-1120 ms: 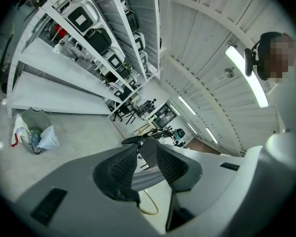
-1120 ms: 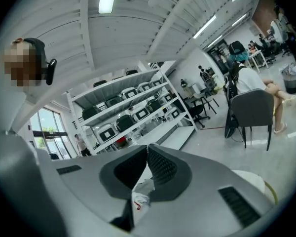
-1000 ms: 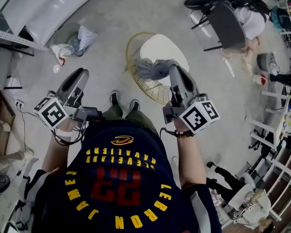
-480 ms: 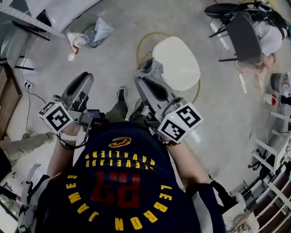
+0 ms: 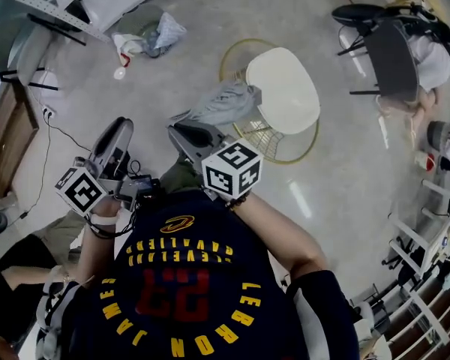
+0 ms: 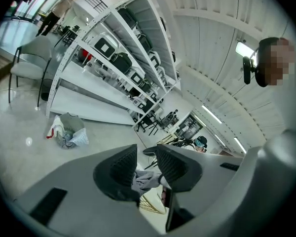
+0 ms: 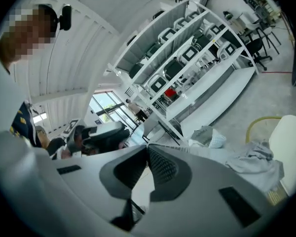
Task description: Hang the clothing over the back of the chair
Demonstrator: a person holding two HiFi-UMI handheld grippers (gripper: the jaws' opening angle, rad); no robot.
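Note:
A grey piece of clothing (image 5: 225, 103) lies draped over the left rim of a gold wire chair (image 5: 304, 145) with a white seat. The right gripper view shows the clothing (image 7: 254, 163) off to the right, beside the white seat (image 7: 291, 142). My right gripper (image 5: 177, 130) is shut and empty. It points left, a short way from the cloth, and its jaws (image 7: 147, 151) meet with nothing between them. My left gripper (image 5: 121, 126) hangs further left, its pads a little apart and empty. The clothing (image 6: 145, 179) shows far off through that gap.
A full rubbish bag (image 5: 146, 36) sits on the floor at the back left, near white shelving (image 5: 37, 2). A black office chair (image 5: 390, 51) with a seated person stands at the back right. A cable (image 5: 60, 137) runs across the floor at left.
My right gripper has swung left and down, away from the chair, while the grey clothing stays draped on the chair's rim. The left gripper has shifted a little.

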